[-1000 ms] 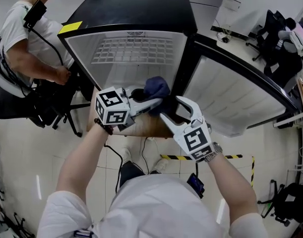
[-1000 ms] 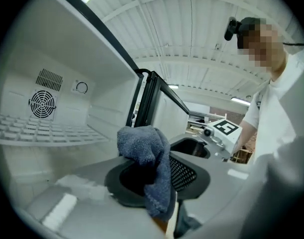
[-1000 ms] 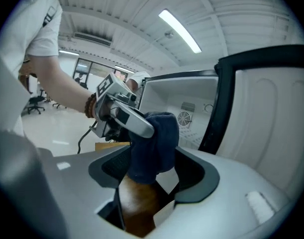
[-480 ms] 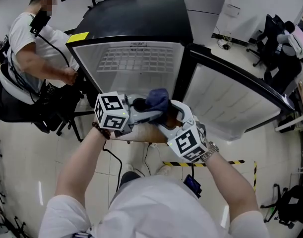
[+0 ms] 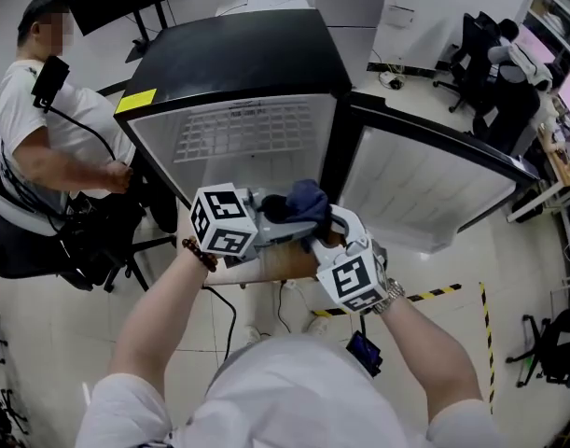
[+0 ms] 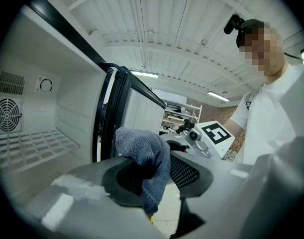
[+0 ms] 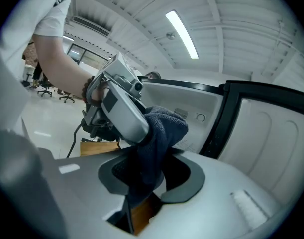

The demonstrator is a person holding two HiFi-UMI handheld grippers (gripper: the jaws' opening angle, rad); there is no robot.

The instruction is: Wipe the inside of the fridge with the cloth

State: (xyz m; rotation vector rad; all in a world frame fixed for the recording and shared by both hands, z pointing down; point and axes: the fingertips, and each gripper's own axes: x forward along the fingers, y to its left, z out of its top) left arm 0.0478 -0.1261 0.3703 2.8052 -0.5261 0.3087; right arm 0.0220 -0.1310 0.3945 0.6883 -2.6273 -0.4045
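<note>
Yellow label [image 5: 135, 101] on fridge [image 5: 257, 59] top, 9 o'clock corner, print unreadable. Inside: wire shelf [image 5: 252, 129], fan grille [image 6: 6, 115]. Door [image 5: 424, 180] open at 3 o'clock. Cloth [image 5: 305, 199] outside, 6 o'clock of opening. Right gripper [image 7: 151, 176] just closing, now clamped on cloth. Left gripper [image 6: 159, 176] just easing apart, cloth loose between jaws.

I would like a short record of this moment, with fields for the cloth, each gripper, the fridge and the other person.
cloth: dark blue, bunched, outside the fridge, between both grippers' jaws
left gripper: jaws have just been opening; cloth between them, grip unclear
right gripper: jaws have just been closing, now on the cloth
fridge: door open, wire shelf inside
other person: seated left of the fridge
</note>
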